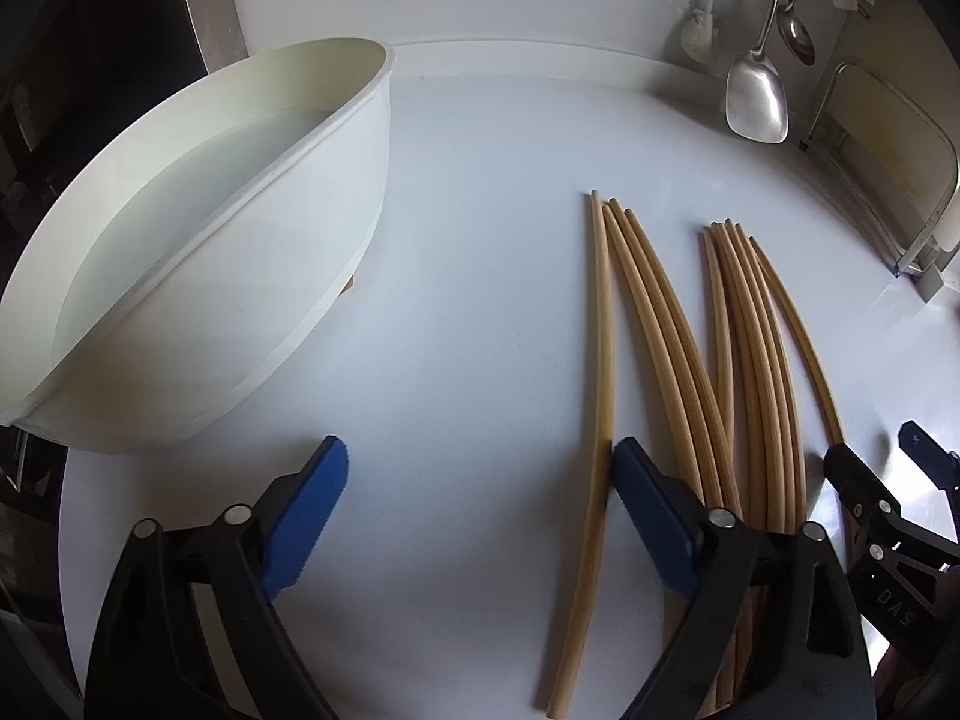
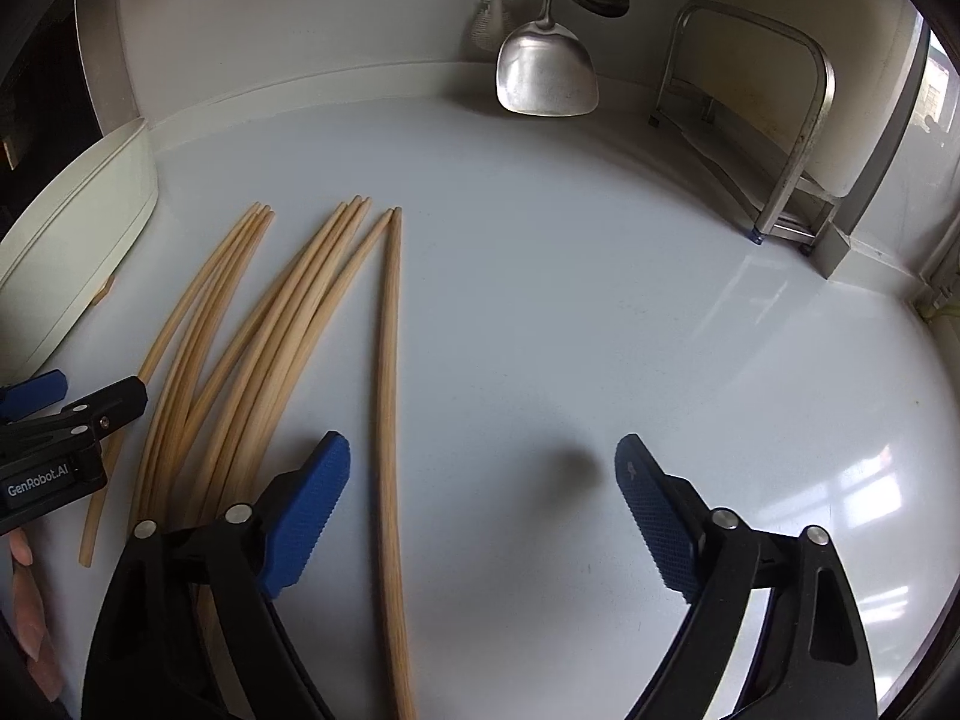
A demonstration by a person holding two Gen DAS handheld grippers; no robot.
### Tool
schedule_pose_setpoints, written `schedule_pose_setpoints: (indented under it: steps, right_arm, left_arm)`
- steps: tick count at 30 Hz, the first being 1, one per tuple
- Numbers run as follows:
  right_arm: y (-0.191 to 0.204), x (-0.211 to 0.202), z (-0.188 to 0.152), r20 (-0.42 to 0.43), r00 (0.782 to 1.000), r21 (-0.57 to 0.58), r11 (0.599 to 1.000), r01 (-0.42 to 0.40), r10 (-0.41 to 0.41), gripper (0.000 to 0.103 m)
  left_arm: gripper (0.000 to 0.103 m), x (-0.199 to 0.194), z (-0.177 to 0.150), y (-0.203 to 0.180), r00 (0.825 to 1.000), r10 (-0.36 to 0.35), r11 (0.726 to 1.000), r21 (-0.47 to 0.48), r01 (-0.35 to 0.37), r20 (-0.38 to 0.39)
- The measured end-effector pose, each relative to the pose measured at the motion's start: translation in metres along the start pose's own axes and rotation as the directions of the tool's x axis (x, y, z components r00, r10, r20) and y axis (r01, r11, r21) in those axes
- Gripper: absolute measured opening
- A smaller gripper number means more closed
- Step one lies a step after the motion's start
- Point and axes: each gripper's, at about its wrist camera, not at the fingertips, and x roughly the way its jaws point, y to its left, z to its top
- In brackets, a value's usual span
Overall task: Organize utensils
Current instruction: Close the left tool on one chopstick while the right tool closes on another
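Both jaws stand wide, nothing gripped: left gripper [image 1: 480, 480] and right gripper [image 2: 483, 480] hover low over the counter [image 2: 600, 300]. Chopsticks [image 2: 264, 324] all lie loose mid-counter; white container [image 1: 198, 240] at the left edge looks empty. Sorting not yet begun, by my reading.

Left gripper [image 1: 480, 480], black arms, 2 blue ribbed pads, silver rivets

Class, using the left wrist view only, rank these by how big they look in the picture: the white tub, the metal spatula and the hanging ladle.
1. white tub, by far the largest, though it is also nearest the camera.
2. metal spatula.
3. hanging ladle, the smallest, and partly cut off at the frame's top.
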Motion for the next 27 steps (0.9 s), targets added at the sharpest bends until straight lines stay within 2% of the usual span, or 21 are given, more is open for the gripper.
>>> schedule_pose_setpoints:
  steps: [1,5,8,10,11,13,15,19,27]
  right_arm:
    - [0.001,-0.001,0.001,0.003,1.000,-0.002,1.000,-0.009,0.009,0.066]
    - [0.009,-0.004,0.000,0.015,1.000,-0.044,0.999,-0.026,0.026,0.049]
    - [0.014,-0.005,-0.001,0.012,0.999,-0.070,0.997,-0.039,0.039,0.037]
    - [0.017,-0.006,-0.002,0.008,0.999,-0.081,0.996,-0.049,0.049,0.027]
    - [0.018,-0.006,-0.003,0.006,0.998,-0.087,0.995,-0.054,0.055,0.024]
    - [0.021,-0.006,-0.003,0.001,0.998,-0.104,0.993,-0.060,0.060,0.007]
    - [0.022,-0.006,-0.004,0.000,0.999,-0.112,0.992,-0.053,0.053,0.006]
    - [0.015,-0.006,-0.006,-0.016,0.996,-0.076,0.993,-0.091,0.090,0.006]
    - [-0.002,-0.019,-0.005,-0.029,0.988,0.003,0.988,-0.154,0.154,0.006]
  left_arm:
    - [0.070,-0.001,0.000,-0.002,1.000,-0.003,1.000,0.005,0.002,0.006]
    - [0.053,-0.005,-0.003,-0.010,1.000,-0.022,0.999,0.030,0.022,0.008]
    - [0.033,-0.009,-0.006,-0.013,0.999,-0.034,0.999,0.039,0.033,0.008]
    - [0.014,-0.010,-0.006,-0.015,0.999,-0.042,0.998,0.044,0.042,0.005]
    - [0.011,-0.011,-0.007,-0.016,0.999,-0.047,0.998,0.046,0.047,0.003]
    - [0.009,-0.012,-0.008,-0.017,0.999,-0.054,0.997,0.049,0.054,0.001]
    - [0.008,-0.012,-0.008,-0.016,0.998,-0.065,0.997,0.044,0.065,-0.003]
    - [0.007,-0.014,-0.010,-0.013,0.995,-0.100,0.995,0.018,0.101,-0.024]
    - [0.007,-0.042,-0.003,-0.018,0.997,-0.081,0.997,0.017,0.081,0.001]
